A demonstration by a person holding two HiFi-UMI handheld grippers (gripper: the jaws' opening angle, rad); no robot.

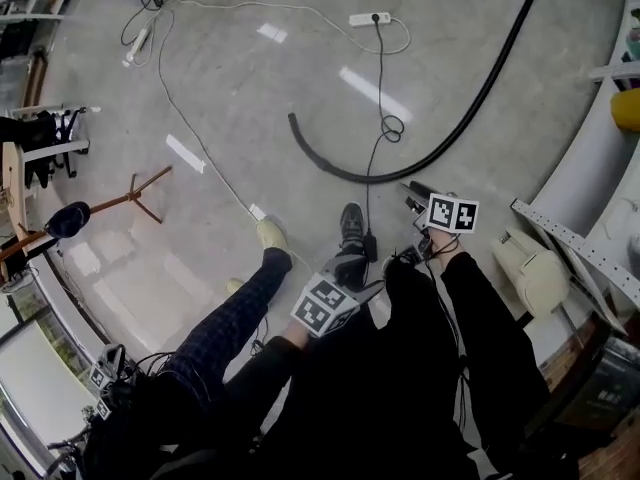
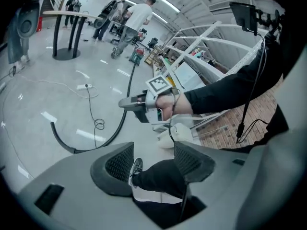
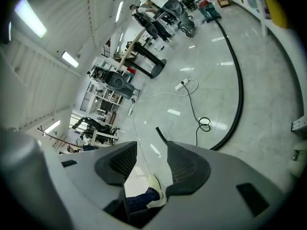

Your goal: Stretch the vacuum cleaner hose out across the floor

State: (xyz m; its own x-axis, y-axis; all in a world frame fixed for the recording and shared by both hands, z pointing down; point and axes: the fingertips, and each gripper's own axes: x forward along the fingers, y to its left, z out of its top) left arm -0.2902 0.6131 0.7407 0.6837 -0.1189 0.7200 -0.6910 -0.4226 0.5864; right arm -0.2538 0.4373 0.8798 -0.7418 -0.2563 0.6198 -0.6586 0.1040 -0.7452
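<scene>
The black vacuum hose lies on the grey floor. It runs from the top right in a long curve and hooks round to its free end in the middle. It shows as well in the left gripper view and the right gripper view. My left gripper is held low over my legs, open, with only my leg and shoe behind its jaws. My right gripper hovers near the hose's bend without touching it, open and empty. It also appears in the left gripper view.
A white power strip with a white cable lies at the back, and a thin black cable crosses the hose. A wooden stand is at the left. A cream machine body and a curved white counter stand on the right. People stand far off.
</scene>
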